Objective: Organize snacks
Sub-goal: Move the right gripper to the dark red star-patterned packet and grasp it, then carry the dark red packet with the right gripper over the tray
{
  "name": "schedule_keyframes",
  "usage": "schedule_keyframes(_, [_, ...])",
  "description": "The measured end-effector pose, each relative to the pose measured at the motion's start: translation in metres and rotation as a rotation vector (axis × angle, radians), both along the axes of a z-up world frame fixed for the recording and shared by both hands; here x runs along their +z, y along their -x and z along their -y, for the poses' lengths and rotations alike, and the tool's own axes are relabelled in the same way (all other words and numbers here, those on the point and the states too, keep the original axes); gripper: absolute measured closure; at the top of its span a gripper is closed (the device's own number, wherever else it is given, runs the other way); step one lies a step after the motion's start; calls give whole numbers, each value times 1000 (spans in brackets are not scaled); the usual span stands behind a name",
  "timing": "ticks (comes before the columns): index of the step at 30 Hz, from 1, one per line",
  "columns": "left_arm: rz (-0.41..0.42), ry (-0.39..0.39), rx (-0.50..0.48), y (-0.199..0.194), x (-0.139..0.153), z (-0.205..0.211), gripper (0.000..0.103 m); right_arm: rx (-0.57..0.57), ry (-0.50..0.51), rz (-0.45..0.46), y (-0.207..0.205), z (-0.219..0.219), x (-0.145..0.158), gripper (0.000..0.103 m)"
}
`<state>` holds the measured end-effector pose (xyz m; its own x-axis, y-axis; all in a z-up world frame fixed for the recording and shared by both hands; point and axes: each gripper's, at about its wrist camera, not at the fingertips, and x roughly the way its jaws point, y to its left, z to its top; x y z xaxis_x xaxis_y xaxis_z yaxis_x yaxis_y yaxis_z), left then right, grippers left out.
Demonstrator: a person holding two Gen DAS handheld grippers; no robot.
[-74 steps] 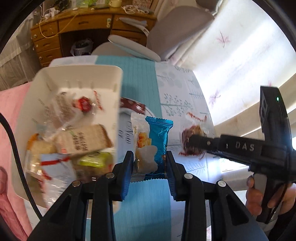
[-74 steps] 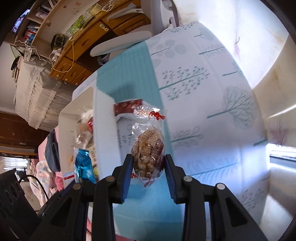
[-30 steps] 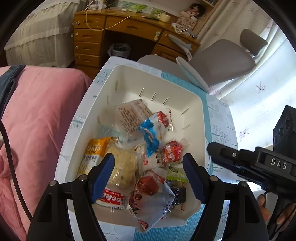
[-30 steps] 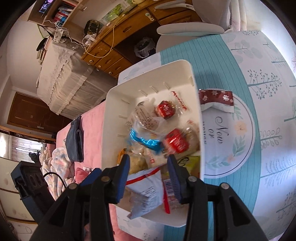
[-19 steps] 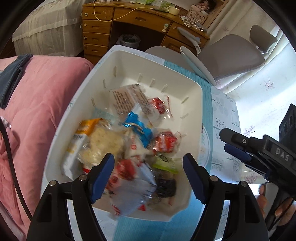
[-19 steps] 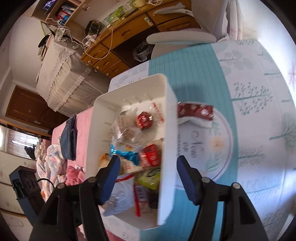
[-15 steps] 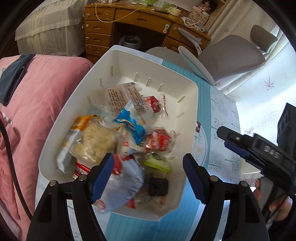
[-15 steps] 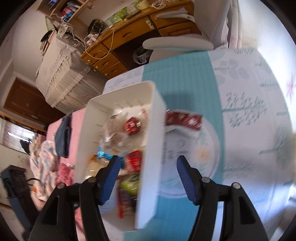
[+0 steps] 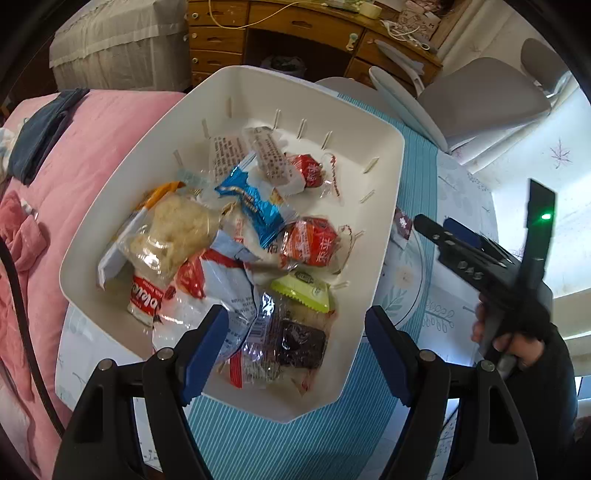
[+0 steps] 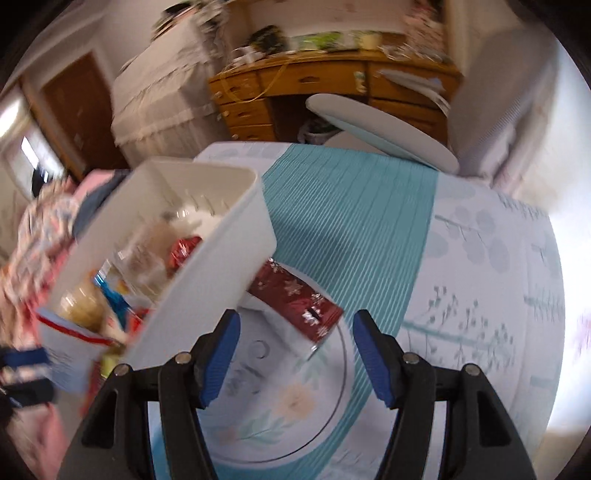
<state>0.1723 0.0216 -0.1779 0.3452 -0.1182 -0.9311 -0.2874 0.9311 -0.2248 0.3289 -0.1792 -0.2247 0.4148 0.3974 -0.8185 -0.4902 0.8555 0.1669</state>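
Observation:
A white plastic bin (image 9: 384,206) sits on the table with several wrapped snacks inside, among them a blue packet (image 9: 255,206), a red one (image 9: 312,240) and a green one (image 9: 303,293). My left gripper (image 9: 295,347) is open and empty above the bin's near end. My right gripper (image 10: 295,354) is open and empty over the table just right of the bin (image 10: 207,273). A dark red snack packet (image 10: 295,299) lies on the table beside the bin, just ahead of the right gripper. The right gripper also shows in the left wrist view (image 9: 436,229).
A teal and white patterned tablecloth (image 10: 354,229) covers the table. A grey office chair (image 9: 480,96) and a wooden desk (image 9: 295,26) stand behind it. A pink blanket (image 9: 74,147) lies left of the bin.
Both grippers let go of their snacks into the bin and opened. The right gripper has swung down and right toward the dark red packet; the left stays over the bin.

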Motion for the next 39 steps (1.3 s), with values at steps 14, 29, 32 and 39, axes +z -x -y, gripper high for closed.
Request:
schedule_keyframes(14, [47, -2, 16, 6, 9, 5, 28, 146, 138, 120, -9, -32, -42, 39])
schedule_keyframes(29, [73, 6, 41, 15, 21, -4, 28, 101, 84, 46, -15, -39, -42, 69])
schedule_keyframes(32, [66, 0, 33, 19, 28, -3, 28, 84, 62, 11, -8, -35, -39, 71])
schedule_keyframes(39, [73, 7, -12, 24, 52, 1, 28, 44, 27, -31, 31, -22, -24, 81])
